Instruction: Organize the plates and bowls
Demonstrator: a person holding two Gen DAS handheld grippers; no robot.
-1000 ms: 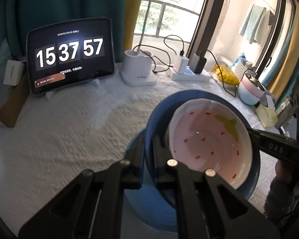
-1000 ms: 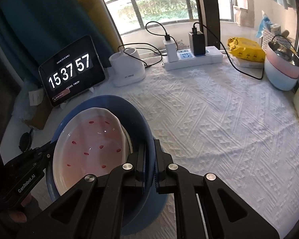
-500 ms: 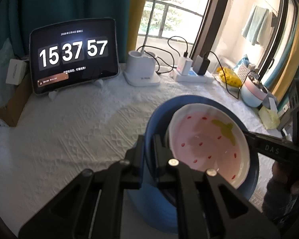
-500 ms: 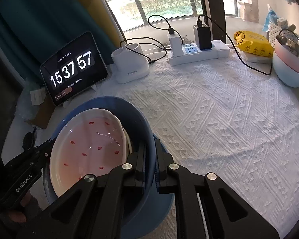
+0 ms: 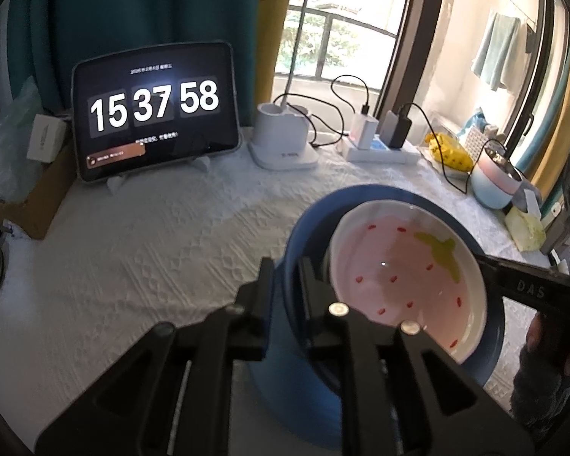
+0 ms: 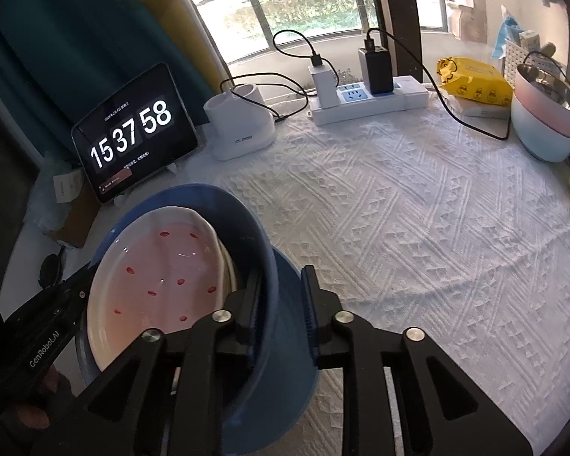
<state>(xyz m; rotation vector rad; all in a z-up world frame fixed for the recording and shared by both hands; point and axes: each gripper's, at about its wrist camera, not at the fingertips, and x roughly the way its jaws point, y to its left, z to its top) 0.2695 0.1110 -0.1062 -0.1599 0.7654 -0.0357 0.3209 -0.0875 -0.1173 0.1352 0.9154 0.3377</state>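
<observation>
A blue bowl [image 5: 285, 380] [image 6: 285, 361] stands on the white tablecloth [image 6: 418, 228]. Inside it lies a white dish with a pink strawberry pattern [image 5: 399, 277] [image 6: 152, 273]. My left gripper [image 5: 287, 281] straddles the bowl's near-left rim, and its jaws are opening, with a thin gap beside the wall. My right gripper [image 6: 281, 296] straddles the opposite rim. Its jaws are opening too, and the outer finger stands clear of the wall. Each view shows the other gripper's black finger at the far rim, with a person's hand behind it.
A tablet clock [image 5: 152, 114] leans at the back left, with a cardboard box [image 5: 38, 197] beside it. A white lamp base [image 5: 281, 140], a power strip with chargers [image 6: 368, 102], a yellow pack [image 6: 475, 79] and a pink-and-blue pot [image 6: 543, 121] line the back and right.
Both grippers were shut on the blue bowl's rim; now their fingers have parted a little, the right more than the left. The bowl stays where it was.
</observation>
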